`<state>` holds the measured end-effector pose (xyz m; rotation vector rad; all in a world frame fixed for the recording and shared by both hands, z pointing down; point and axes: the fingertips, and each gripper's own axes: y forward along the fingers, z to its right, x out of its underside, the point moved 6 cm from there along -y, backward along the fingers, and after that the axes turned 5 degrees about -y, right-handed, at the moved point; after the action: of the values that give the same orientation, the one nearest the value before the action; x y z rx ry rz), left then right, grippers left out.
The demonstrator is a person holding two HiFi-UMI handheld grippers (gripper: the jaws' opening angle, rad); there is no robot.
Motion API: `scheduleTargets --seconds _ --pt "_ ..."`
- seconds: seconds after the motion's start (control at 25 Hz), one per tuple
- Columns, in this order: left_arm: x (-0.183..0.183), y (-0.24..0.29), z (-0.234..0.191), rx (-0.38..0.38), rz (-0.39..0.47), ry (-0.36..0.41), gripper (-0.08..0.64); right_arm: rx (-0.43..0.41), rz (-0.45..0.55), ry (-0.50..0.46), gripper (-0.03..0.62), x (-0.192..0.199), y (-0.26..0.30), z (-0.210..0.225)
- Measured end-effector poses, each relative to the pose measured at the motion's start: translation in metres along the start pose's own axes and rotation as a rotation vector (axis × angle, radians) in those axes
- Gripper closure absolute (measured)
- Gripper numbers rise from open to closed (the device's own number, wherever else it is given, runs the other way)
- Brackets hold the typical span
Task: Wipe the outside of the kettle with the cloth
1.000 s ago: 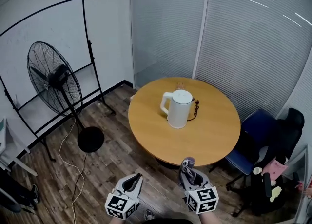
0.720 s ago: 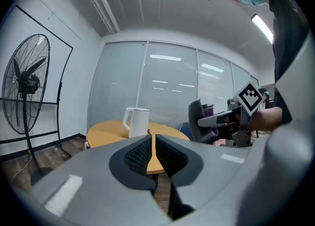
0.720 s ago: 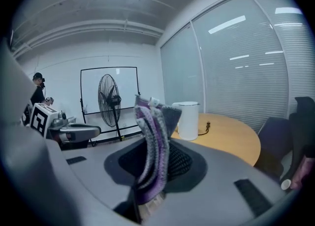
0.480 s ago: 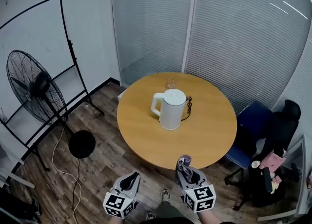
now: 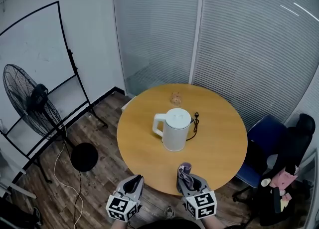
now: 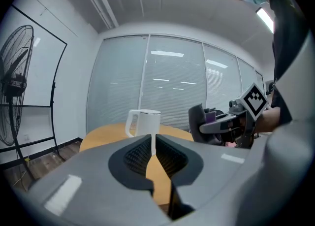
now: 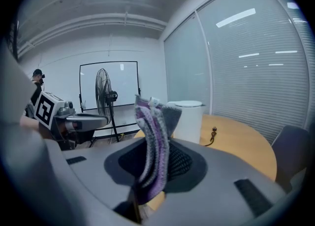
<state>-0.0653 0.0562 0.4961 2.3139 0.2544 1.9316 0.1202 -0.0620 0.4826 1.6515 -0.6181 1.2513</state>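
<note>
Left hand-held gripper (image 5: 135, 180), right hand-held gripper (image 5: 185, 175): grey shells, black ribbed pads (image 6: 137, 154), black-white marker cubes (image 5: 122, 208).

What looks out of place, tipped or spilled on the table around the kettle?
Nothing stands out. The kettle stands upright on the table, a black cord lies loose beside it, and no spill shows. The cloth is clamped in the jaws of the right gripper.

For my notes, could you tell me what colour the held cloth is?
The cloth is striped purple and grey; right gripper view shows it best.
</note>
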Motion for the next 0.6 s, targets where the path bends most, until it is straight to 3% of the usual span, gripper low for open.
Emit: scheduleTargets --seconds 0.32,0.6 --pt "0.000 0.056 -0.016 -0.030 -0.015 -0.010 0.548 -0.052 -0.008 -0.006 0.497 -0.005 0.045 0.038" --pt "-0.007 0.090 -0.051 0.005 -0.028 -0.008 0.546 -0.016 -0.016 0.002 0.497 -0.018 0.085 0.050"
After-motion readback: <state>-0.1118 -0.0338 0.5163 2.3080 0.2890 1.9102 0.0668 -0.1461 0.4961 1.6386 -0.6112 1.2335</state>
